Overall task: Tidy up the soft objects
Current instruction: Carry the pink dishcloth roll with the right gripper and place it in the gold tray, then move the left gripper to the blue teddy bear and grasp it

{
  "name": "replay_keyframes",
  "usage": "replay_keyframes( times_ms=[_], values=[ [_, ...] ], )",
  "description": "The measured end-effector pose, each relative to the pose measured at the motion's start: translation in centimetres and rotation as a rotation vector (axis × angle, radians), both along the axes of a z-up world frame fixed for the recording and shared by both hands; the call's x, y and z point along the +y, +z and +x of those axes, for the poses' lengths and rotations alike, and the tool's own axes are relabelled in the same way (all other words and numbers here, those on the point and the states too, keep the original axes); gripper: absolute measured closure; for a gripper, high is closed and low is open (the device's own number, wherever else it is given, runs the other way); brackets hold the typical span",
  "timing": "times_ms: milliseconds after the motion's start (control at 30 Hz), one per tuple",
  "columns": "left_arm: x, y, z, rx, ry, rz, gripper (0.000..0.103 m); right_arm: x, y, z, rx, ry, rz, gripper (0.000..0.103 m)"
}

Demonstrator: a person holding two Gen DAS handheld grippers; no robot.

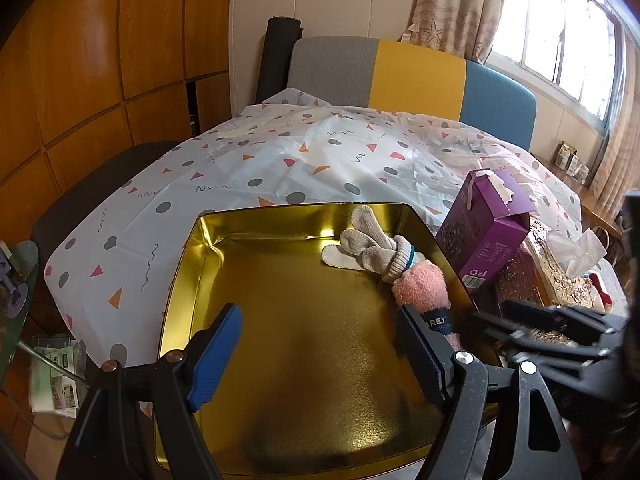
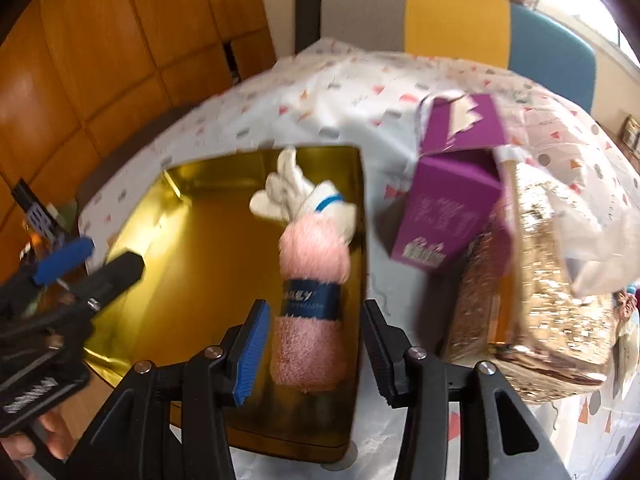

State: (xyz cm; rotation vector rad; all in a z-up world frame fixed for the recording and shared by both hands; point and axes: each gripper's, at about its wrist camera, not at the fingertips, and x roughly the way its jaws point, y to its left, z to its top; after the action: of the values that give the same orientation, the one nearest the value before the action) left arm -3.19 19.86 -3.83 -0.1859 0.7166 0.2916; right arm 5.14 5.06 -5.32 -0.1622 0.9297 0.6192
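The right gripper (image 2: 316, 354) tilts steeply down over the near right corner of the gold tin (image 2: 192, 264), its jaws parted around the lower end of a rolled pink towel (image 2: 310, 316) without the pads pressing on it; the roll lies in the tin along the right wall, a dark band around its middle. The left gripper (image 1: 320, 356) also points down, over the tin's bare floor (image 1: 296, 312), jaws wide apart with nothing between them. A pale knit glove (image 1: 368, 250) with a blue cuff stripe lies at the towel's far end, in the tin's far right corner. The right wrist view is smeared, so the band's lettering and the tablecloth (image 2: 344, 92) pattern are hard to read; the left view is sharp. In the left view the right finger covers the towel's near end, and only part of the right gripper shows at the right edge. Only the right view shows fingertips (image 2: 52, 440) under the left gripper's handle. Right of the tin stands a purple carton (image 1: 488, 236) beside a glittery gold box (image 2: 532, 312), which the left view cuts off.
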Motion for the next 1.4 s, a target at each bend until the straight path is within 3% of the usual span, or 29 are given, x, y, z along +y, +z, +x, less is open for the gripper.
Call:
replay_keyframes(
  times_ms=[300, 733, 1233, 1400],
  values=[
    [-1.2, 0.4, 0.0, -0.006, -0.03, 0.026, 0.024, -5.3, 3.6, 0.0, -0.142, -0.132, 0.041, 0.056],
    [-3.9, 1.1, 0.2, -0.008, -0.094, 0.069, 0.024, -17.3, 6.0, 2.3, -0.22, -0.389, 0.028, 0.056],
    [-7.2, 1.5, 0.9, 0.0, -0.17, 0.117, 0.024, -33.4, 3.7, 4.8, -0.228, -0.751, -0.051, 0.056],
    [-9.0, 2.0, 1.3, -0.004, -0.211, 0.141, 0.024, -37.9, 1.9, 4.7, -0.198, -0.898, -0.008, 0.056]
  ],
)
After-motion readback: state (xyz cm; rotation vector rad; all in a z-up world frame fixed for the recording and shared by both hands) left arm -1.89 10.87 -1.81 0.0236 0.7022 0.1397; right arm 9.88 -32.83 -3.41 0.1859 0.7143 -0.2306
